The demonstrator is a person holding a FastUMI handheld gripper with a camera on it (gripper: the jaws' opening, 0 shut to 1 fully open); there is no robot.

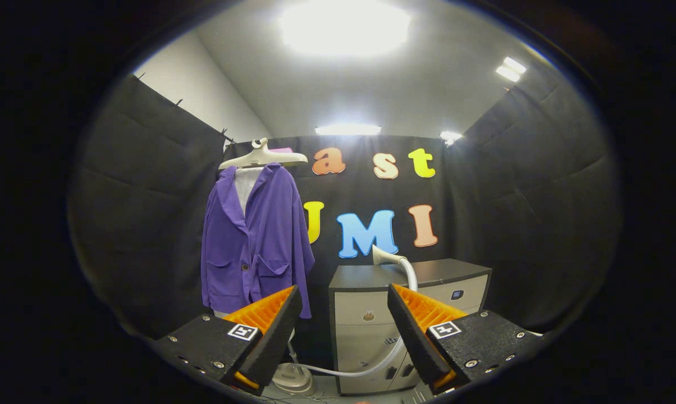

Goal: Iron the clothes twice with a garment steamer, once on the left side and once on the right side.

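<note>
Reaching toward the steamer, nothing held yet.

Steamer head [384, 256] rests on the grey cabinet [428, 272], centre of frame, just beyond the gripper [345, 306], whose fingers stand wide apart; its hose [366, 370] drops downward. Purple jacket [256, 241] hangs at left.

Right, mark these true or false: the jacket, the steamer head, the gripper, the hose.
1. The purple jacket hangs on a white plastic hanger. True.
2. The white steamer head lies on the floor. False: it rests atop the grey cabinet.
3. The gripper is shut on the steamer head. False: its fingers stand open, holding nothing.
4. A white hose runs from the steamer head down to a white base. True.
</note>
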